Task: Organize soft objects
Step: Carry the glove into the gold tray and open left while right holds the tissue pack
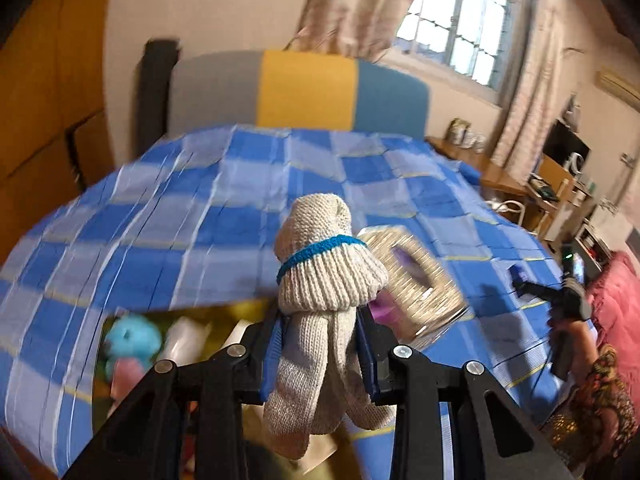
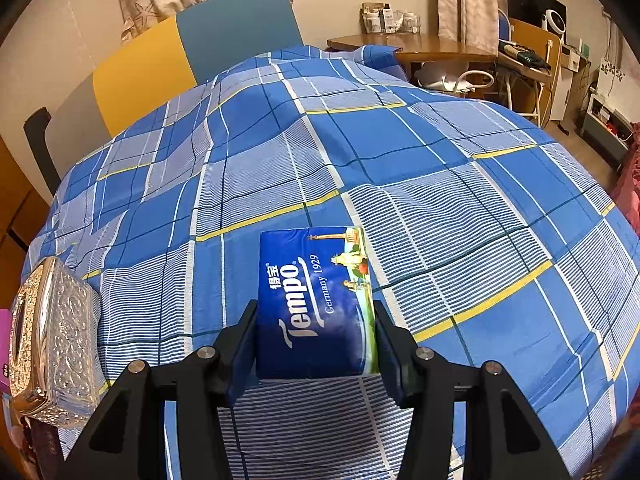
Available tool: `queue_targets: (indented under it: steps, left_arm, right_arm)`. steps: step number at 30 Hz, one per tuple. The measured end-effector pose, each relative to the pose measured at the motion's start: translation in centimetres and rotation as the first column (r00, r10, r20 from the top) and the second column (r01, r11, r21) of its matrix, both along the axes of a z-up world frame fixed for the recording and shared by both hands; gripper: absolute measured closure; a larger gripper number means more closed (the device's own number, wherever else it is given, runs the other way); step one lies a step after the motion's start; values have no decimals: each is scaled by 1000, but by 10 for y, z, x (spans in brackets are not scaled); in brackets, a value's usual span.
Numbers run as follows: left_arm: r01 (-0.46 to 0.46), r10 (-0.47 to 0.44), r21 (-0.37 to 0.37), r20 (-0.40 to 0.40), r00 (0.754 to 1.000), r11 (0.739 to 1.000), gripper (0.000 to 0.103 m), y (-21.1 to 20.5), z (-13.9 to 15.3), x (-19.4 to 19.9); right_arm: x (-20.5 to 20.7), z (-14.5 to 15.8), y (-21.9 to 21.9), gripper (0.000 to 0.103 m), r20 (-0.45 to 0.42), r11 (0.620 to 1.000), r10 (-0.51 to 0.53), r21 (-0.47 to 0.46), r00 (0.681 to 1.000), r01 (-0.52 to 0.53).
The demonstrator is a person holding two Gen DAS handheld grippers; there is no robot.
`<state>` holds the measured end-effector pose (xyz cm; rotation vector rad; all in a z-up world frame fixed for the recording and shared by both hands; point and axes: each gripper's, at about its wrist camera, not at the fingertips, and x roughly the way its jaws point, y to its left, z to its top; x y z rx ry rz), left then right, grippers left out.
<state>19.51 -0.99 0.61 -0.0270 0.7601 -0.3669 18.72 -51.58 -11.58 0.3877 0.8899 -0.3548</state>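
Left wrist view: my left gripper [image 1: 320,344] is clamped narrowly on a rolled pair of cream knitted gloves [image 1: 320,292] bound by a blue band; the bundle stands up between the blue pads [image 1: 272,356], and loose glove fingers hang down below them. The bundle is held in the air above the near edge of a bed covered by a blue checked sheet [image 1: 192,208]. Just behind and to the right of the gloves lies an ornate silver tissue box [image 1: 416,280] on the sheet, blurred. Below the sheet's edge, at lower left, I see a container of soft items, among them a light blue plush toy [image 1: 132,340]; the rest is too blurred to name. At far right, my right gripper [image 1: 560,292] appears over the bed in a hand with a patterned sleeve [image 1: 600,392]. Right wrist view: my right gripper [image 2: 316,344] is closed at medium width on a blue Tempo tissue pack [image 2: 316,300], both jaws pressing its long sides, label upward. The pack sits low over the checked sheet [image 2: 440,220]; I cannot tell whether it touches the cloth. The silver tissue box [image 2: 52,344] rests at the bed's left edge, well apart from the pack. A headboard of grey, yellow and teal panels [image 2: 160,64] stands at the far end.
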Motion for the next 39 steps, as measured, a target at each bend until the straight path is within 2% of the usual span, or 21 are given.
queue_targets:
  steps: [4, 7, 13, 16, 18, 20, 22, 29, 35, 39]
  left_arm:
    - [-50, 48, -23, -74, 996, 998, 69, 27, -36, -8]
    - [-54, 51, -23, -133, 990, 998, 69, 32, -64, -15]
    - [-85, 97, 66, -207, 974, 994, 69, 29, -111, -26]
    - [-105, 125, 97, -225, 966, 990, 67, 29, -125, -25]
    - [-118, 137, 95, -229, 964, 988, 60, 30, -128, -28]
    - [-121, 134, 72, -221, 966, 990, 42, 32, -126, -33]
    - [-137, 144, 51, -188, 972, 989, 30, 37, -119, -43]
    - [-183, 186, 40, -85, 979, 982, 28, 57, -97, -61]
    - [-212, 213, 13, -103, 972, 977, 26, 78, -96, -67]
    - [-212, 211, 3, -97, 973, 977, 26, 81, -99, -71]
  right_arm:
    - [0, -1, 2, 50, -8, 1000, 0, -13, 1000, 0]
    - [0, -1, 3, 50, -12, 1000, 1, -23, 1000, -1]
    - [0, -1, 5, 50, -12, 999, 1, -46, 1000, -1]
    - [0, -1, 4, 50, -14, 999, -2, -48, 1000, 2]
    - [1, -2, 5, 50, -20, 999, -4, -53, 1000, 3]
    - [1, -2, 5, 50, -22, 998, -1, -56, 1000, 0]
    - [1, -2, 5, 50, -20, 998, 0, -61, 1000, -1]
    - [-1, 6, 10, 50, 48, 999, 21, -44, 999, -19]
    - [-10, 30, 27, 50, 185, 995, 90, -48, 979, -82]
    - [-17, 50, 43, 50, 234, 992, 126, -57, 964, -115]
